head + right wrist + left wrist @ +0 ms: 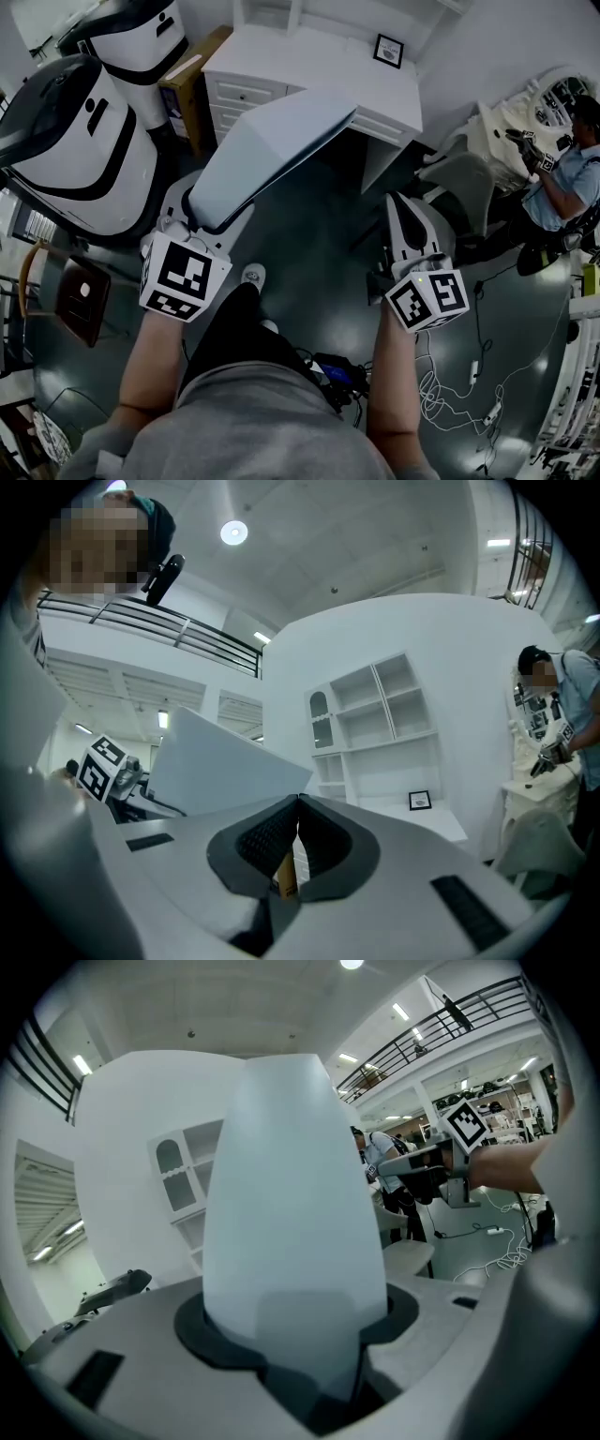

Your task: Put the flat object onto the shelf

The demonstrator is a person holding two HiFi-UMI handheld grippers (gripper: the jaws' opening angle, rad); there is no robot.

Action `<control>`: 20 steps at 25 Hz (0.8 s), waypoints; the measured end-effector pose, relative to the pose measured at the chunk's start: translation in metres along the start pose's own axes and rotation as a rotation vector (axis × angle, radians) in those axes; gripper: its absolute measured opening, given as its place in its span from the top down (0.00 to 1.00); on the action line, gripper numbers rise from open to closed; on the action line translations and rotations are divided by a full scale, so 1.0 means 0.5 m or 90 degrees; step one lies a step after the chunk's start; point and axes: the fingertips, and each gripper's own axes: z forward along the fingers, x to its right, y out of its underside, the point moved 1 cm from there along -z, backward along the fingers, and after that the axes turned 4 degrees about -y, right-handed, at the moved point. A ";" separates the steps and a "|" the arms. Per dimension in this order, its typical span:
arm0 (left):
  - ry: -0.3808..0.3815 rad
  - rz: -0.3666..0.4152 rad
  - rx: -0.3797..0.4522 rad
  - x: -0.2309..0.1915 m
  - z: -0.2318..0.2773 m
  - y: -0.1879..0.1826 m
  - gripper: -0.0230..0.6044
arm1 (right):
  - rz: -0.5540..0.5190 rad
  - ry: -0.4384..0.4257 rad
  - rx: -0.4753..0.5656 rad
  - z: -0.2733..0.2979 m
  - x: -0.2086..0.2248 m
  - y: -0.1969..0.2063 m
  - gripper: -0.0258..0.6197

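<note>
A flat pale blue-white panel [272, 150] sticks out forward and upward from my left gripper [202, 214], which is shut on its near end. In the left gripper view the panel [291, 1194] fills the middle and is wedged between the dark pads [211, 1340]. My right gripper [405, 211] is off to the right, shut, with nothing in it. Its pads [267, 841] meet at the tip in the right gripper view. The white shelf unit [375, 719] stands ahead against a white wall, above a white cabinet [309, 70]. The panel [220, 761] shows there on the left.
A small framed picture [388, 50] stands on the cabinet top. Two big white-and-black machines [70, 141] crowd the left, with a cardboard box [187, 80] behind them. A person [562, 183] works at the right near a white chair [469, 187]. Cables [450, 384] lie on the floor.
</note>
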 end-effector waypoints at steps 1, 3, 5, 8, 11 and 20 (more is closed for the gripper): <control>0.001 0.000 0.001 -0.004 0.006 0.001 0.54 | 0.000 0.001 0.000 0.006 0.003 0.000 0.92; 0.001 -0.001 0.002 -0.015 0.018 0.002 0.54 | -0.002 0.001 0.000 0.020 0.008 0.000 0.92; 0.002 -0.002 0.004 -0.026 0.030 0.002 0.54 | -0.004 -0.001 0.000 0.034 0.012 0.000 0.92; 0.004 -0.001 0.010 -0.046 0.053 0.001 0.54 | -0.004 0.001 -0.004 0.061 0.020 0.001 0.92; 0.010 -0.003 0.016 -0.069 0.082 0.004 0.54 | -0.004 0.005 -0.008 0.095 0.035 0.007 0.92; 0.033 -0.012 0.031 -0.148 0.194 0.003 0.54 | 0.004 0.010 -0.024 0.224 0.092 0.029 0.92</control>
